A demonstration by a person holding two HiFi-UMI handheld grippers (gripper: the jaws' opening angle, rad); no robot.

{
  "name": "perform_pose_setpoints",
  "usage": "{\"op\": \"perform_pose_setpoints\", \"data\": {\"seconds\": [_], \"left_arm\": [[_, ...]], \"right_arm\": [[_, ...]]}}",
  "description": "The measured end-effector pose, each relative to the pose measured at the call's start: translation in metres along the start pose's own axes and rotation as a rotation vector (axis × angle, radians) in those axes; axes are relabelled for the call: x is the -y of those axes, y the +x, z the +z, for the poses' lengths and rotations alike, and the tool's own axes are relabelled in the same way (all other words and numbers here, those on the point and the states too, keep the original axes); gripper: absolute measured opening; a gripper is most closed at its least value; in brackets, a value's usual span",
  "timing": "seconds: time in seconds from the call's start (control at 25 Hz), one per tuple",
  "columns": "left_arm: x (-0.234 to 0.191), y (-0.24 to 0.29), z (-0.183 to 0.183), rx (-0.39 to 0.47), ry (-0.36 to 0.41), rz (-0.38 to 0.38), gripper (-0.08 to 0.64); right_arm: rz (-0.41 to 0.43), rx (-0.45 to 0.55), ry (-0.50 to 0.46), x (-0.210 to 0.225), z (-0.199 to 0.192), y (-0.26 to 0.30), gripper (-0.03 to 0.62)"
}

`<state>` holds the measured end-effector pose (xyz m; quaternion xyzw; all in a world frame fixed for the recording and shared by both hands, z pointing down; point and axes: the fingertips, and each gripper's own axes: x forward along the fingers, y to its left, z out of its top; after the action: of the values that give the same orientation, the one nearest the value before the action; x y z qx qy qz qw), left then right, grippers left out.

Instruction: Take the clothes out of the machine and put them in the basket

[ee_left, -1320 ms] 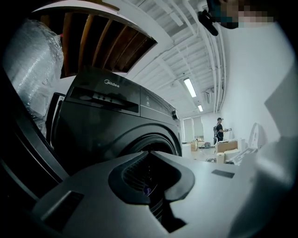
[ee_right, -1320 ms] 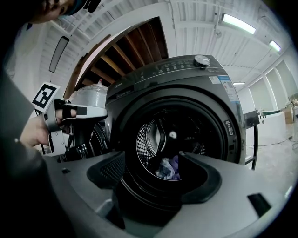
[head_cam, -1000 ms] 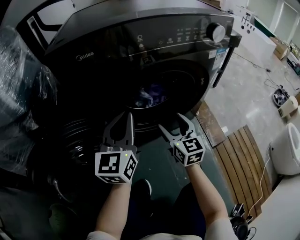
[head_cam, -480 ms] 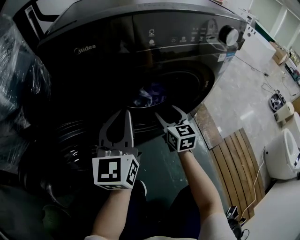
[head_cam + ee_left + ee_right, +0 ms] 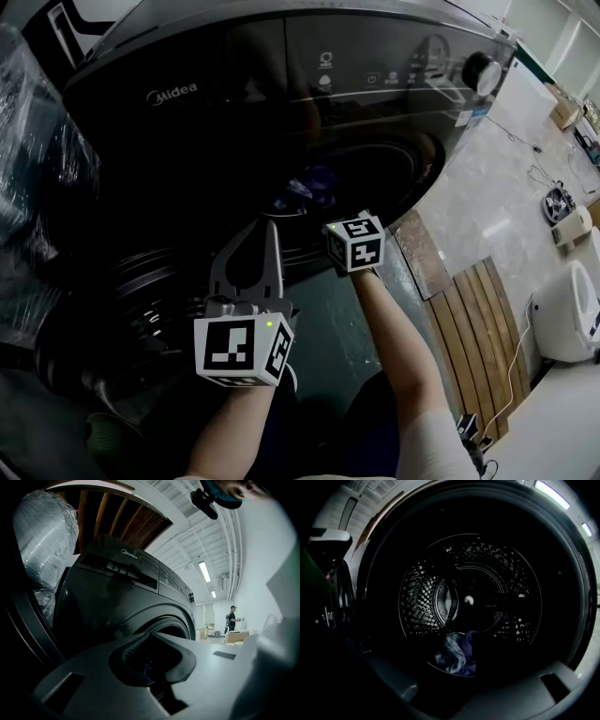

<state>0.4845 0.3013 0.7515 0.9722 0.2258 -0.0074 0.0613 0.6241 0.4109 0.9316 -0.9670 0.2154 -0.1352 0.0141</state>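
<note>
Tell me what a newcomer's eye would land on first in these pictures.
The dark front-loading washing machine fills the upper head view. At the bottom of its drum lies a bluish bundle of clothes, the only colour in there. The right gripper reaches toward that opening, its jaws just closing somewhat with nothing between them, while the left gripper hangs beside it, nearer the person.

Washer (image 5: pixel 281 94) front glossy; drum (image 5: pixel 417 606) perforated metal; clothes (image 5: pixel 457 656) soft cloth.

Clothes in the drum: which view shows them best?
Right gripper view: it looks straight into the drum, with the clothes bunched at its bottom front. Head view catches only a small blue patch of them. Left gripper view: not clearly visible.
</note>
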Motion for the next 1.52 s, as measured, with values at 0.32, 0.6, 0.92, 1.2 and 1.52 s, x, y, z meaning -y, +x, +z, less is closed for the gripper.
{"op": "perform_pose_setpoints", "data": {"seconds": [0.32,0.6,0.92,1.2,1.52], "left_arm": [[0.000,0.004,-0.007,-0.024,-0.009,-0.012,0.023],[0.003,0.008,-0.011,-0.037,-0.016,-0.033,0.023],[-0.004,0.004,-0.011,-0.040,-0.042,-0.026,0.023],[0.000,0.004,-0.012,-0.045,-0.065,-0.047,0.023],[0.002,0.004,-0.013,-0.048,-0.083,-0.053,0.023]], "right_arm": [[-0.024,-0.062,-0.034,0.012,0.001,0.045,0.247],[-0.063,-0.093,-0.001,0.025,-0.006,0.072,0.245],[-0.081,-0.098,0.032,0.028,-0.005,0.087,0.211],[-0.081,-0.095,0.120,0.028,-0.010,0.092,0.181],[-0.110,-0.140,0.084,0.030,-0.022,0.086,0.015]]}}
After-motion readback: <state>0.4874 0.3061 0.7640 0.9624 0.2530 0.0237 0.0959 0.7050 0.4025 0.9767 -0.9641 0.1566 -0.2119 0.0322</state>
